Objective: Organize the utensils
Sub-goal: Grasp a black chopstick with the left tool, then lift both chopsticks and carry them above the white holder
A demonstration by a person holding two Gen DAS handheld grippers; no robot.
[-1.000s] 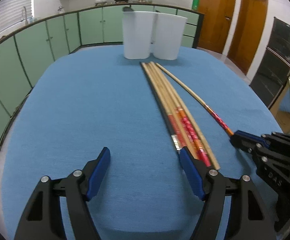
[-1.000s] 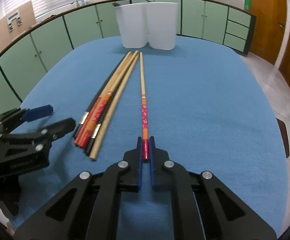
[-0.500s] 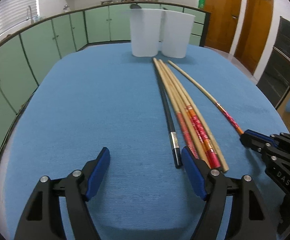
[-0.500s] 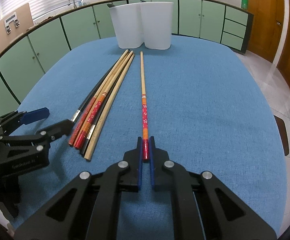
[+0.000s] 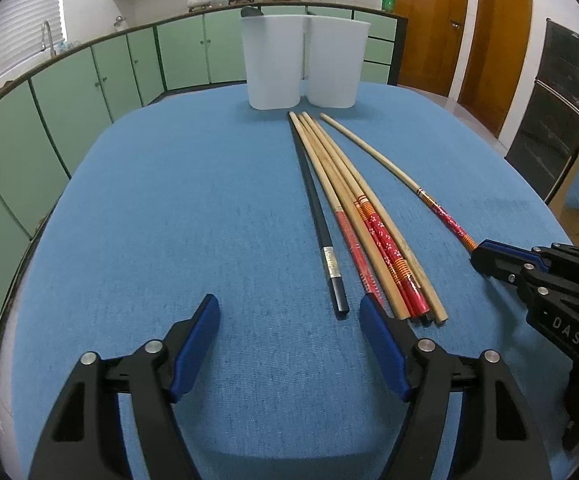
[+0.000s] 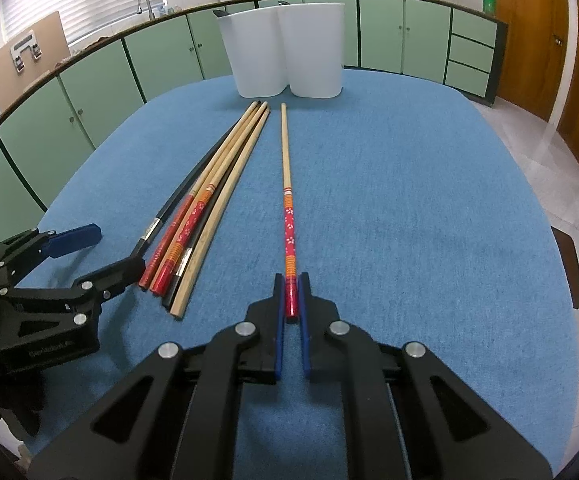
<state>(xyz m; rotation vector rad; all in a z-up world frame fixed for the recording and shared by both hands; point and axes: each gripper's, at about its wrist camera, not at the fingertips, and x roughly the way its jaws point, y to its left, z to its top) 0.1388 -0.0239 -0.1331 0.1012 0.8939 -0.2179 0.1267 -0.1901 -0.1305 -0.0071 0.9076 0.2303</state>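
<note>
The bench was covered edge to edge in a blue woven cloth with rounded corners. At its far end stood a white two-compartment holder, its two tubs joined side by side. In front of it lay a bundle of chopsticks lengthwise, touching one another: plain wooden ones, ones with red patterned ends, and a black chopstick on the bundle's left edge. To the right, apart from the bundle, lay a single chopstick with a red flowered handle and orange bands, its tip pointing toward the holder.
</note>
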